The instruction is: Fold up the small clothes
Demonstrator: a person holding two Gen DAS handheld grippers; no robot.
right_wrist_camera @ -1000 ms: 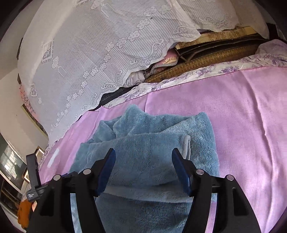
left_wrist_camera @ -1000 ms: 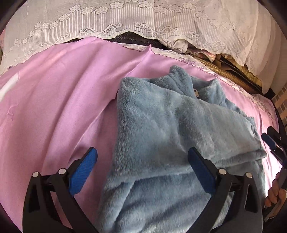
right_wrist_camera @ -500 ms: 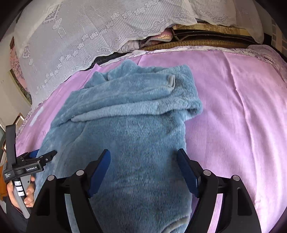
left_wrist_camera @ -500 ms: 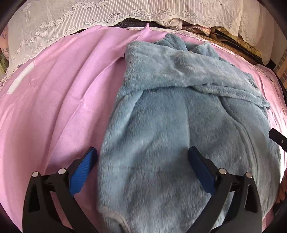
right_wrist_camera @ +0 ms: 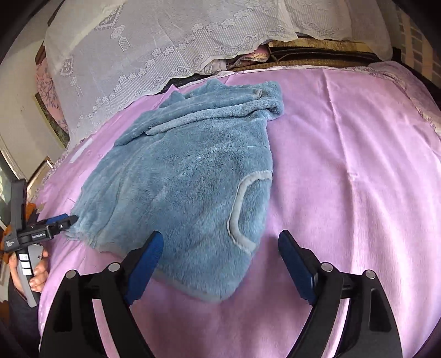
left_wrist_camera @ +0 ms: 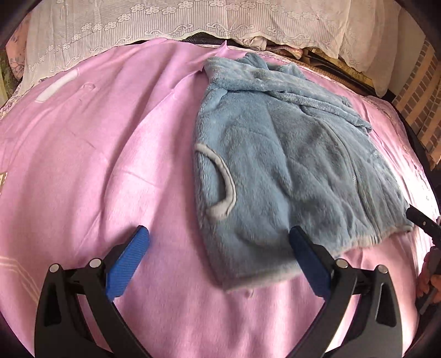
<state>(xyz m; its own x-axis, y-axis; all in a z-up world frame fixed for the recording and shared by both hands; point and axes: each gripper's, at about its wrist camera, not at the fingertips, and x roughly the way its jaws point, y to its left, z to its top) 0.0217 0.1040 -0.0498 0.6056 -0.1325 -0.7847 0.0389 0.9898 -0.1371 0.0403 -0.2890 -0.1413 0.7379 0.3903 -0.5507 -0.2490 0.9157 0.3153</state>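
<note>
A small blue fleece jacket (left_wrist_camera: 289, 165) lies flat on the pink blanket (left_wrist_camera: 96, 151), sleeves folded across its upper part, hem toward me. It also shows in the right wrist view (right_wrist_camera: 187, 179). My left gripper (left_wrist_camera: 220, 247) is open and empty, just above the blanket at the jacket's near left hem corner. My right gripper (right_wrist_camera: 220, 253) is open and empty over the near right hem corner and pocket. The left gripper also shows at the left edge of the right wrist view (right_wrist_camera: 58, 220), beside the hem.
A white lace cover (left_wrist_camera: 193, 24) drapes over piled bedding along the far edge. A brick wall (left_wrist_camera: 421, 104) stands at the right. The pink blanket spreads wide on both sides of the jacket (right_wrist_camera: 358, 165).
Both grippers have pulled back toward me from the folded sleeves down to the jacket's hem. The whole jacket is now in view. Both stayed open.
</note>
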